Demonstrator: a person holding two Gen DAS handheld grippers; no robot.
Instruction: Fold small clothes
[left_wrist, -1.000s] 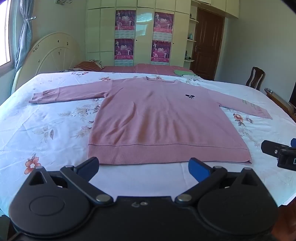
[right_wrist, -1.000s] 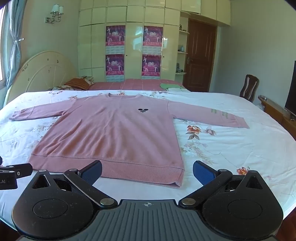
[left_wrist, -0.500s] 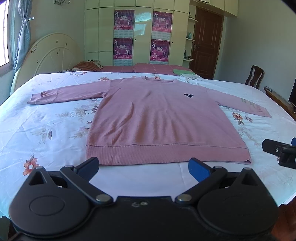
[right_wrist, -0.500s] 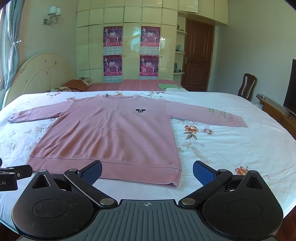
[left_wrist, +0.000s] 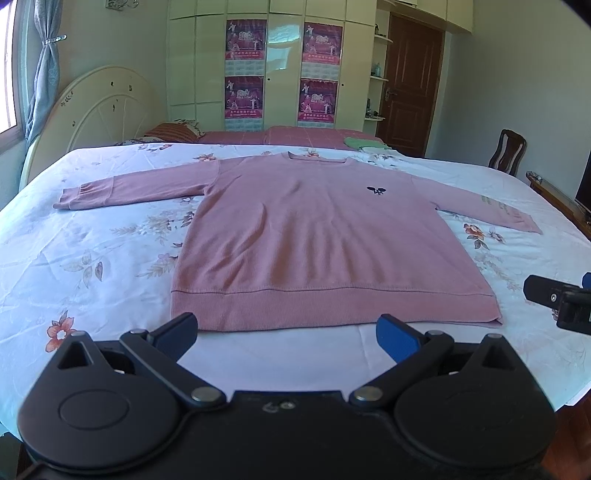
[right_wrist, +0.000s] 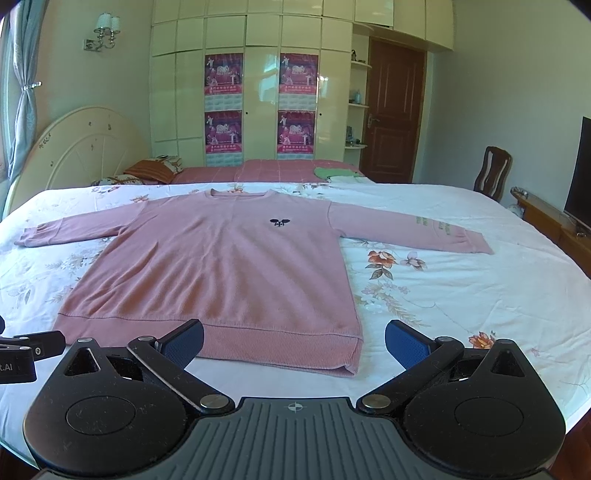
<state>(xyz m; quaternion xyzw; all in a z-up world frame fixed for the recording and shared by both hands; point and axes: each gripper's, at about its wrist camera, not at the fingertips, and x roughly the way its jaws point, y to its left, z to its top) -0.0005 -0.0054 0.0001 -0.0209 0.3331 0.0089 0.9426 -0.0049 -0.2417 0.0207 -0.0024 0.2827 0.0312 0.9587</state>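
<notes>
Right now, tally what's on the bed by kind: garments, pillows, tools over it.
Pink sweater: 1
Green garment at the far edge: 1
Pillows: 2, one striped, one floral
Tools: 2, left tool and right tool, both open and empty
Total: 6

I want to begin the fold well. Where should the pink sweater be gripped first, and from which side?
Probably the sleeve cuffs. The pink sweater lies flat, front up, sleeves spread wide. The left hand-held gripper could pinch the left cuff from its outer end, the right hand-held gripper the right cuff likewise: thin free edges.
</notes>
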